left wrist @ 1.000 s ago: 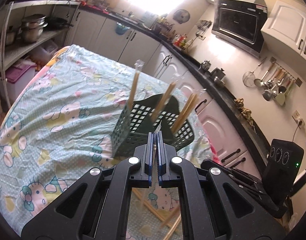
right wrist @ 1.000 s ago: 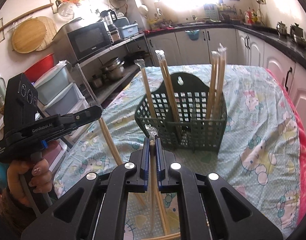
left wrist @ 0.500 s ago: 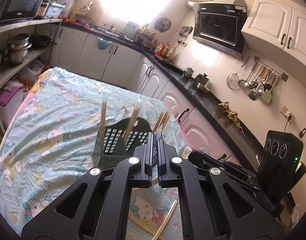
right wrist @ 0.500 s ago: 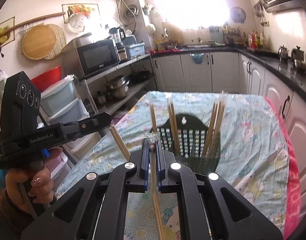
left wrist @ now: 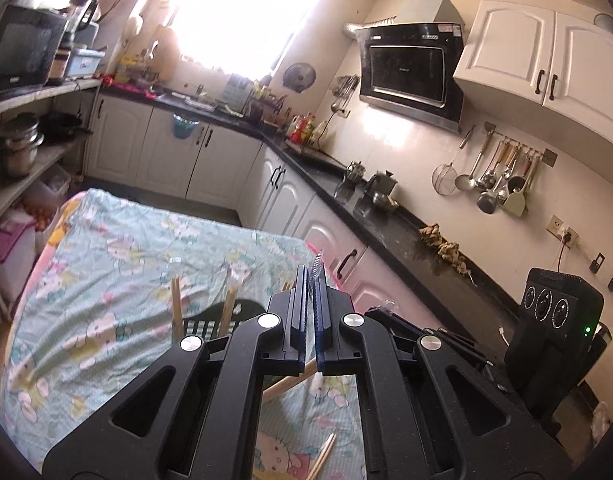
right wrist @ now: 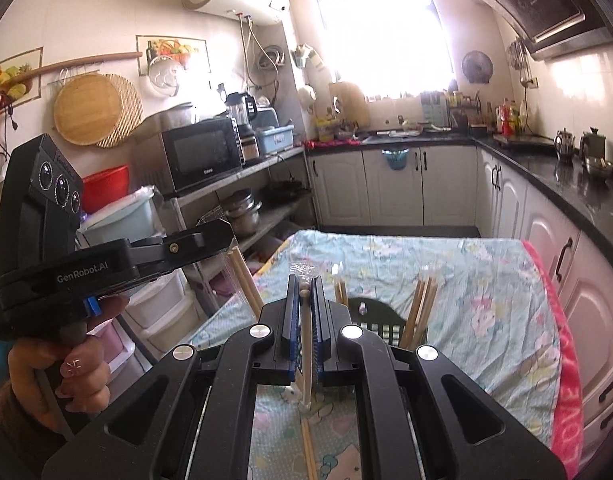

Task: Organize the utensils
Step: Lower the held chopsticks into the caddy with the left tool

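1. Nearest, the right gripper (right wrist: 305, 312) is clamped on a wrapped pair of chopsticks (right wrist: 305, 360), which hangs down between its pads at 6 o'clock in the right wrist view.
2. The left gripper (left wrist: 311, 312) is closed on a clear wrapper (left wrist: 317, 266); in the right wrist view a wrapped chopstick pair (right wrist: 248, 286) slants down from that gripper, at 9 o'clock.
3. Just below, more loose chopsticks (left wrist: 320, 456) lie on the patterned tablecloth (left wrist: 106, 280), so sorting is judged unfinished.
4. Beyond the fingertips, at 12 o'clock, the dark green basket (right wrist: 380, 314) already holds several pairs standing upright (right wrist: 420, 308).
5. Judged roughly midway: both held pairs must still go into the basket, then the loose ones.
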Demonstrator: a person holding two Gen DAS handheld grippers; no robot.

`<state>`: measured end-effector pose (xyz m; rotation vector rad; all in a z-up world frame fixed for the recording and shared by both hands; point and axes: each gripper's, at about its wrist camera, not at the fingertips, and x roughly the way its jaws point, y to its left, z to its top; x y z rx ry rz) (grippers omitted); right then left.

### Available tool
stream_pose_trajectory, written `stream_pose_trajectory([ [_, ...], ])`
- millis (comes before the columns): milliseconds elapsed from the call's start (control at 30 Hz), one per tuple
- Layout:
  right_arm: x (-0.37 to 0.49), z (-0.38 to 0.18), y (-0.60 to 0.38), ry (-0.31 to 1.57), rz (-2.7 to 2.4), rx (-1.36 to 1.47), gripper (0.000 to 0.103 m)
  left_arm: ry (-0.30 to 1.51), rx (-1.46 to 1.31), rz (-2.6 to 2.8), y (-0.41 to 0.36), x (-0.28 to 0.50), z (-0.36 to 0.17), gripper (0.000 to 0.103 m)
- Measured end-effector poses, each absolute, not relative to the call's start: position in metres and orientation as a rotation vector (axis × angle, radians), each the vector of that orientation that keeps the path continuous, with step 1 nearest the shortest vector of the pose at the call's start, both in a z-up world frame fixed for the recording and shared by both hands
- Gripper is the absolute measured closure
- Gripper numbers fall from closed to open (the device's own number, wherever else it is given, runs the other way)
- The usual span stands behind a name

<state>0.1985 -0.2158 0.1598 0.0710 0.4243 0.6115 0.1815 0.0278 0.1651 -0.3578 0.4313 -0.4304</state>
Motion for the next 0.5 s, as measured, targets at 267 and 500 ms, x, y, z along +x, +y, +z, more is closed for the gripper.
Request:
stream_pose_trajectory([
  [267, 0.21, 0.184, -0.219, 0.365, 0.585, 0.077, 0.097, 0.379, -0.321, -0.394, 0.027, 0.191, 0.189, 0.102],
  [500, 0.22, 0.191, -0.22, 0.334, 0.554, 0.075, 0.097, 0.352, -0.306, -0.338, 0.035, 0.205, 0.2, 0.102],
])
